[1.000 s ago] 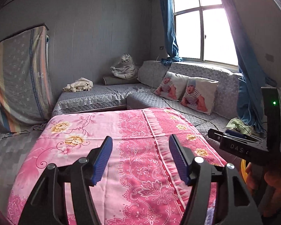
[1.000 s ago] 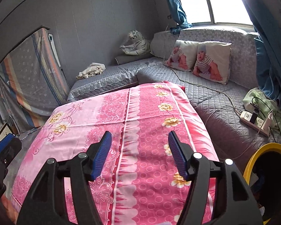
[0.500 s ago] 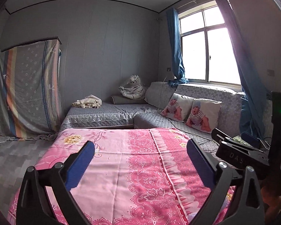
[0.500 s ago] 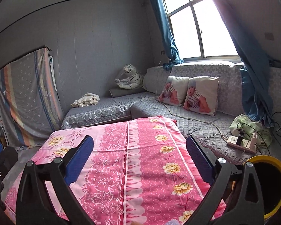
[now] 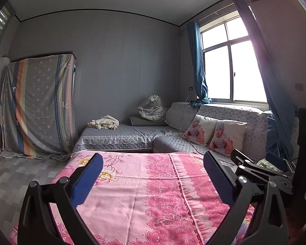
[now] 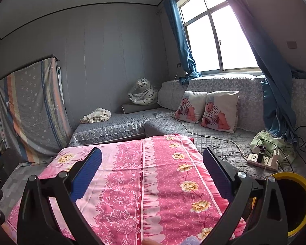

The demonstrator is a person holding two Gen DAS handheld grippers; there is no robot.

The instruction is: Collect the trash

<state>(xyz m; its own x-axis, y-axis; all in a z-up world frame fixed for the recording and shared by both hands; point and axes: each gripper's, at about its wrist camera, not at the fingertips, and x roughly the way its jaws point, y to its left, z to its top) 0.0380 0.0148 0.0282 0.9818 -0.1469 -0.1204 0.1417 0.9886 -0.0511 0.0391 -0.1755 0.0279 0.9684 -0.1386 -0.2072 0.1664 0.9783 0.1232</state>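
Observation:
My left gripper is open wide and empty, held above a table under a pink flowered cloth. My right gripper is open wide and empty above the same cloth. A yellow-rimmed bin stands at the table's right side, below my right gripper. The right gripper's body shows at the right edge of the left wrist view. A small pale bluish scrap shows at the bottom edge of the right wrist view; I cannot tell what it is. No other trash shows on the cloth.
A grey corner sofa runs behind and right of the table, with two baby-print cushions, a toy tiger and crumpled cloth. A power strip with cables lies on the sofa. A cloth-covered cabinet stands left.
Both grippers have opened from half open to wide open. Both cameras have tilted up and drawn back, so more wall, ceiling and window show.

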